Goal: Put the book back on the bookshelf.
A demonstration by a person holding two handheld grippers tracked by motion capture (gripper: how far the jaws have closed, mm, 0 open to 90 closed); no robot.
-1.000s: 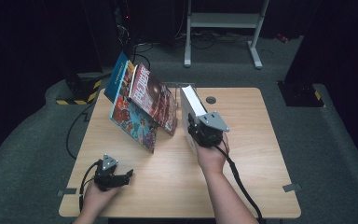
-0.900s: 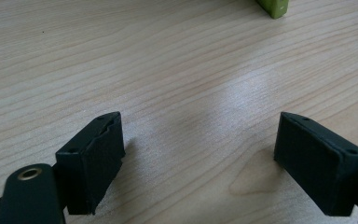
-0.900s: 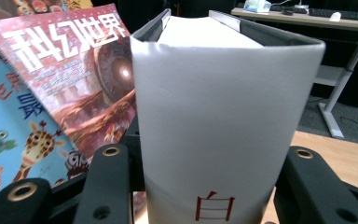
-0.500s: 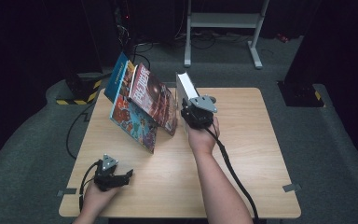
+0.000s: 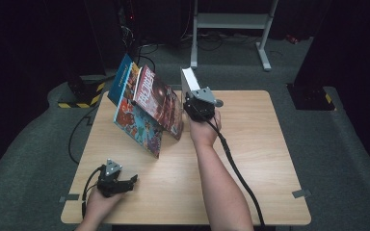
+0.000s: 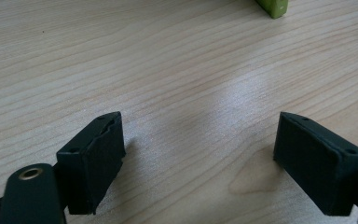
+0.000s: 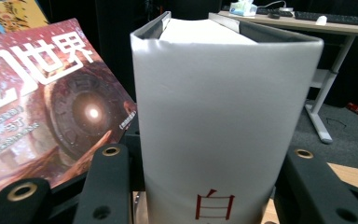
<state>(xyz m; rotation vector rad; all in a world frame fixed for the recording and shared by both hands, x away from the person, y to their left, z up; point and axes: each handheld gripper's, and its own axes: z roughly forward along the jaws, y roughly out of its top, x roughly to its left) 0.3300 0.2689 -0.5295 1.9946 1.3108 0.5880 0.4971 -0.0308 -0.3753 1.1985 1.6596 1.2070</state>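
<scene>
One white book (image 5: 189,79) is clamped spine-first in the right gripper (image 5: 196,103), upright beside the leaning books (image 5: 147,110) at nine o'clock, presumably to be shelved alongside; the left gripper (image 5: 125,182) rests wide open, empty.

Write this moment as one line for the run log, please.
right gripper: shut on white book, upright beside leaning books | left gripper: open, nothing between jaws, low over table

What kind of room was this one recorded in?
Probably a lab or studio set up for recording: a light wooden table stands alone on grey carpet, black curtains hang around it, and a desk with a keyboard stands behind.
</scene>
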